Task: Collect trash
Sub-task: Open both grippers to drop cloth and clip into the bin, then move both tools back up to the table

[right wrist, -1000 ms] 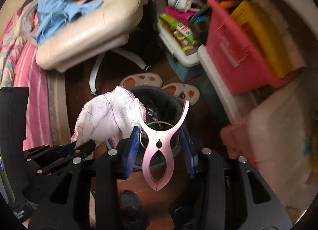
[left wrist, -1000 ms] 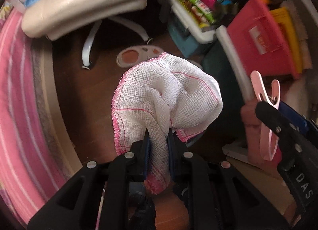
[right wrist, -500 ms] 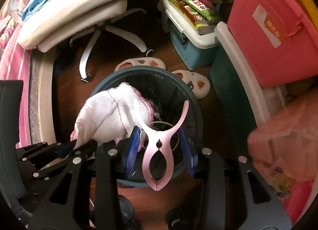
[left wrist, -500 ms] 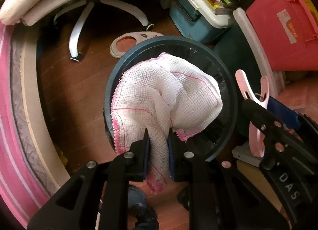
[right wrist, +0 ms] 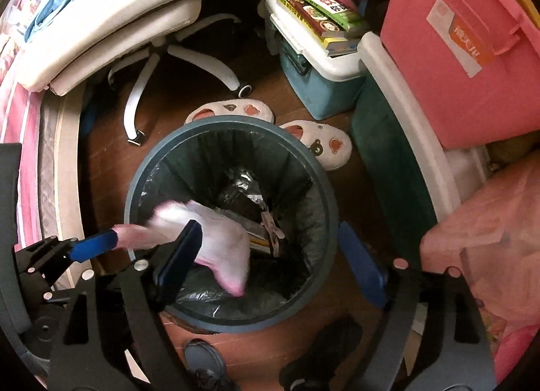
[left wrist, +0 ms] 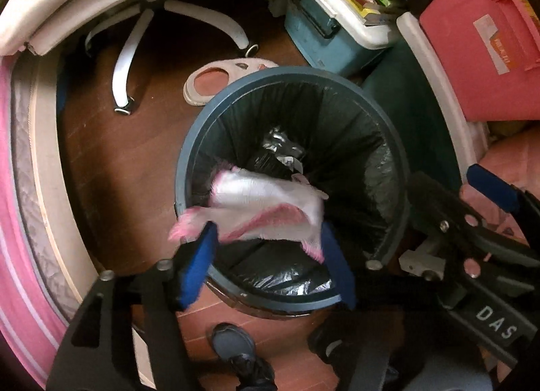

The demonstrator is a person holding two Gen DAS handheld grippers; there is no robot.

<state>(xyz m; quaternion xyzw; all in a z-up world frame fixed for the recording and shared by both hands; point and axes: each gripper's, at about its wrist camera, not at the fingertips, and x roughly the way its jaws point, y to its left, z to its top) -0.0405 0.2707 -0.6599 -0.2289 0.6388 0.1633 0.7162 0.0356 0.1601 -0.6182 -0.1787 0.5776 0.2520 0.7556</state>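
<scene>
A round dark bin (left wrist: 180,171) with a black liner stands on the wooden floor right under both grippers. My left gripper (left wrist: 268,264) points down over it and its jaws are opening. The white cloth with pink edging (left wrist: 266,208) is a blur between the blue pads, loose and dropping into the bin. My right gripper (right wrist: 270,259) is also opening over the bin (right wrist: 130,195), with nothing between its pads. The cloth (right wrist: 219,242) falls past its left finger. A small pink piece (right wrist: 273,229) lies among the trash inside; I cannot tell whether it is the clothespin.
A white office chair base (right wrist: 148,77) stands beyond the bin, with two slippers (right wrist: 324,144) beside it. A teal box with books (right wrist: 317,80) and a pink crate (right wrist: 465,63) crowd the right. A striped pink bed edge (left wrist: 20,222) runs along the left. A shoe (left wrist: 236,343) is below.
Both grippers have sunk toward the bin and opened. The left one let go of the cloth, which now falls. The pink clothespin has left the right gripper's jaws.
</scene>
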